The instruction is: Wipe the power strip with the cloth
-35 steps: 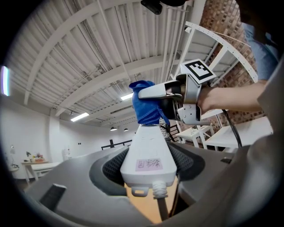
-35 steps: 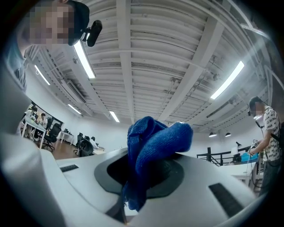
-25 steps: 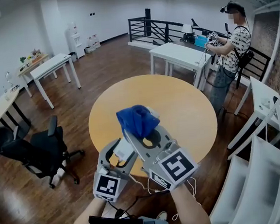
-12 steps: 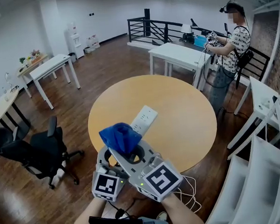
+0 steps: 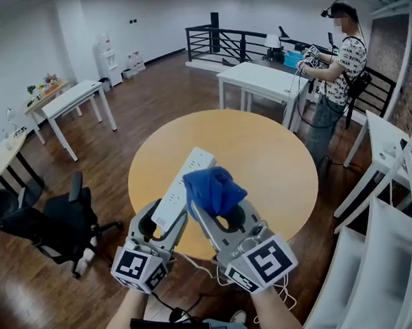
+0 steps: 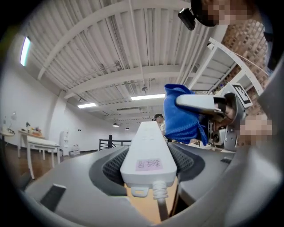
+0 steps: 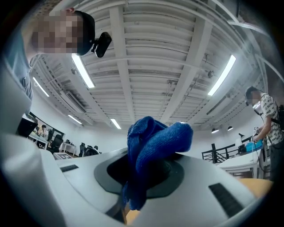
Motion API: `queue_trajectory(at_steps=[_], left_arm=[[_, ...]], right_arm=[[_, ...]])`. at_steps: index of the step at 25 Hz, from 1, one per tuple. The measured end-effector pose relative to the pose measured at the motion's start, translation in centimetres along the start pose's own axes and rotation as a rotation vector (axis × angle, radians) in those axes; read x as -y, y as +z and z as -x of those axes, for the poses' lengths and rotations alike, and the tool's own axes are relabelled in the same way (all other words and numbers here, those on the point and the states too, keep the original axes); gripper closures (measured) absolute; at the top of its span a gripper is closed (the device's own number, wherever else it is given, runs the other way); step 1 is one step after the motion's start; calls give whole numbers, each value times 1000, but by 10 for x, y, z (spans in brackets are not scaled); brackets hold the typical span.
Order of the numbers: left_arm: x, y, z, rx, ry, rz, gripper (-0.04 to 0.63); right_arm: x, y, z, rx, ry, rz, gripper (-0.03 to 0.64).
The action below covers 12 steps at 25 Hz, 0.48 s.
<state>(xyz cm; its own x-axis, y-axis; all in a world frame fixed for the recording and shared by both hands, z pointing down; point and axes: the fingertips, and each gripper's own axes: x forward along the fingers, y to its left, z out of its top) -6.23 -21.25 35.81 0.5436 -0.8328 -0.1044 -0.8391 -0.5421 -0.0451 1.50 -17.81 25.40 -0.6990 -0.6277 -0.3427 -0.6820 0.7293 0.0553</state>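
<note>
Cloth pinched in right gripper sits just right of power strip, clamped lengthwise by left gripper.

Round table; office chair left; person standing beyond.

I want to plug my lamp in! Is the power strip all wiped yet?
Not yet. Done: the left tool holds the power strip up above the table, and the right tool holds the blue cloth. Now: the cloth is right beside the strip; touching or not, I can't tell. Left: the wiping along the strip.
</note>
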Motion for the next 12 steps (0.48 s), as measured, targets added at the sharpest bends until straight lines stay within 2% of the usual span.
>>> queue_trajectory(at_steps=[6, 12], left_arm=[[6, 5, -3, 15, -21, -1, 313], [7, 6, -1, 7, -25, 3, 313]], right_arm=[[-7, -17, 1, -25, 14, -12, 548], [4, -18, 3, -35, -5, -15, 548]])
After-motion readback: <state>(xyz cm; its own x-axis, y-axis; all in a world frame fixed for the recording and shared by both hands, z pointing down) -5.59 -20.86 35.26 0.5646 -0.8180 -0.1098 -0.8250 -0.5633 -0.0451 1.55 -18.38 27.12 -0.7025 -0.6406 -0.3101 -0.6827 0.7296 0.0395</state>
